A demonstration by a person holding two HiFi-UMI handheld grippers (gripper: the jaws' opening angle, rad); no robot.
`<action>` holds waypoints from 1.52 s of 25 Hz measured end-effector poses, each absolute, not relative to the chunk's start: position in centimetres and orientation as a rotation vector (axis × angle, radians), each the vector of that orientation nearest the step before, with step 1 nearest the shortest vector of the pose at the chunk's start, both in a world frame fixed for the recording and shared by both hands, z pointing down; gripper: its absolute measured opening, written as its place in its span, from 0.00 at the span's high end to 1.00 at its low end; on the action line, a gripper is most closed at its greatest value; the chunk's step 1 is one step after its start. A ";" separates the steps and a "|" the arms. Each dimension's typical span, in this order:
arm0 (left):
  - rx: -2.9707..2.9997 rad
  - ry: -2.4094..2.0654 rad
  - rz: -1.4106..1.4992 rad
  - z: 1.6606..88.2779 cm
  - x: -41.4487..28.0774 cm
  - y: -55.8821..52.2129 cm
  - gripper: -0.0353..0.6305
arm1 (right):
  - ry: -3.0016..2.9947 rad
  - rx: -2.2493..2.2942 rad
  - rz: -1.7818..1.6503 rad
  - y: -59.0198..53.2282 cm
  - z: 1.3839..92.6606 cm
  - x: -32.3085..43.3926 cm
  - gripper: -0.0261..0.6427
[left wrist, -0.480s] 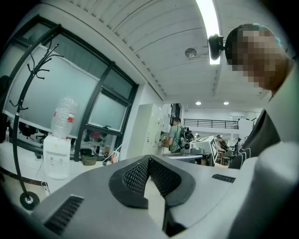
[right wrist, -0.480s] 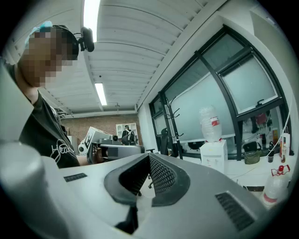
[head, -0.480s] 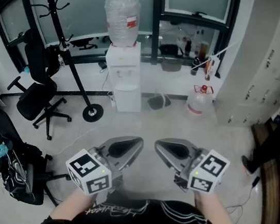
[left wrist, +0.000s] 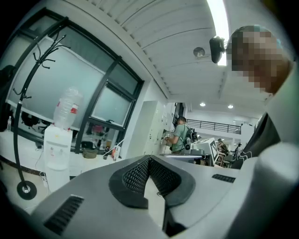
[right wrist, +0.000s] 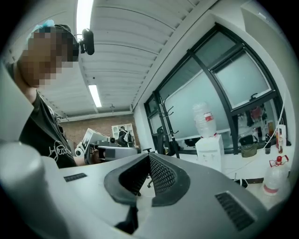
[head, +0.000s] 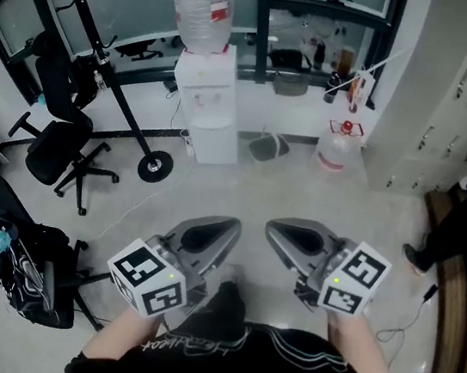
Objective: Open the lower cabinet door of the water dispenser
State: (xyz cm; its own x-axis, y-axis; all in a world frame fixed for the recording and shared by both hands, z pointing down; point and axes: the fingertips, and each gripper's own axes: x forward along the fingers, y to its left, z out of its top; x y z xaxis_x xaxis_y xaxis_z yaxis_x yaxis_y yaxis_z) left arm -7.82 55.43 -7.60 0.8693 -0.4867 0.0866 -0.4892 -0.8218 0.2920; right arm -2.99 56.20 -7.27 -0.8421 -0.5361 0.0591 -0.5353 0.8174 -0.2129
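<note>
The white water dispenser [head: 205, 99] stands against the window wall with a clear bottle [head: 199, 7] on top. Its lower cabinet door [head: 215, 146] is closed. My left gripper [head: 233, 225] and right gripper [head: 271, 226] are held side by side low in the head view, well short of the dispenser. Both are shut and hold nothing. In the left gripper view the dispenser [left wrist: 57, 154] is far off to the left of the shut left gripper [left wrist: 149, 158]. The right gripper view shows the dispenser [right wrist: 210, 151] to the right of the shut right gripper [right wrist: 149, 156].
A black coat stand [head: 105, 58] with a round foot stands left of the dispenser. An office chair [head: 56, 150] and dark bags [head: 29, 272] lie further left. A water jug [head: 332, 153] sits on the floor to the right. Grey lockers [head: 455, 101] and a person's leg [head: 462, 228] are at the right.
The head view has shifted: the dispenser now sits slightly higher and further left. A dark foot has appeared between the grippers. Both grippers stay shut and side by side.
</note>
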 end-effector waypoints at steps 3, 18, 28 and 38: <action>2.696 -0.724 0.009 -5.7 -7.9 53.0 0.95 | 2.971 -0.919 -0.428 53.8 -5.3 -2.8 0.94; 2.527 -0.715 0.074 5.5 -7.6 24.7 0.95 | 2.980 -0.985 -0.733 26.6 5.7 -2.1 0.94; 2.364 -0.735 0.190 15.0 -5.2 10.3 0.95 | 3.010 -1.040 -0.830 11.7 12.8 0.3 0.94; 2.238 -0.836 0.211 25.1 -2.2 0.6 0.95 | 3.066 -0.999 -0.971 2.3 23.3 2.9 0.94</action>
